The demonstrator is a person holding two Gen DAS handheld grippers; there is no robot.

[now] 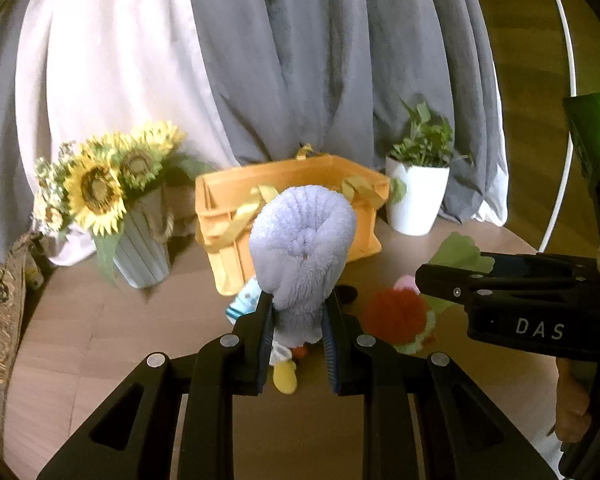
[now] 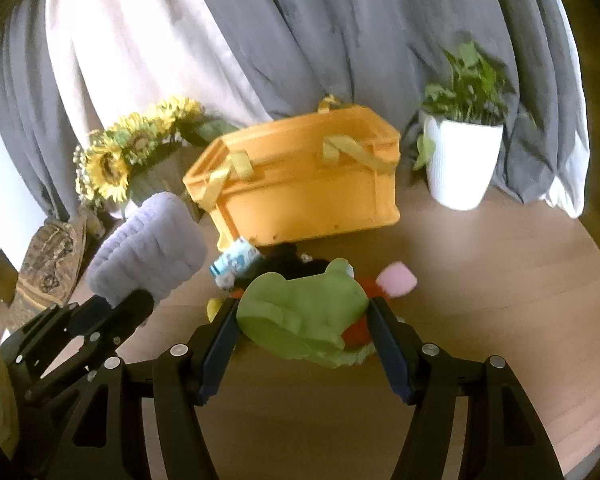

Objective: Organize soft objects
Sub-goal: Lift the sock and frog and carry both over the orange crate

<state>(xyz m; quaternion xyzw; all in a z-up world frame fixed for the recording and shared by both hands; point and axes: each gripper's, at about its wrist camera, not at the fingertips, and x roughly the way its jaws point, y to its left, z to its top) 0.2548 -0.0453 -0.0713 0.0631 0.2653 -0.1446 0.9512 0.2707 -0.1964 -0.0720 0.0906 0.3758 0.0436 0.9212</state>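
Observation:
My left gripper (image 1: 296, 326) is shut on a fluffy lavender plush (image 1: 302, 248) and holds it above the table in front of the orange fabric basket (image 1: 228, 200). The plush also shows in the right wrist view (image 2: 150, 248). My right gripper (image 2: 302, 330) is shut on a green plush (image 2: 304, 312), lifted just above the pile; it shows in the left wrist view (image 1: 460, 254). A red and green plush (image 1: 398, 318), a pink soft piece (image 2: 396, 282), a blue and white toy (image 2: 236, 264) and a yellow toy (image 1: 285, 378) lie on the table before the basket (image 2: 312, 192).
A sunflower vase (image 1: 140, 248) stands left of the basket, and a white potted plant (image 2: 460, 168) stands right of it. Grey and white curtains (image 1: 284, 60) hang behind. A patterned cushion (image 1: 0, 312) sits at the table's left edge. The round wooden table (image 1: 100, 340) carries all of this.

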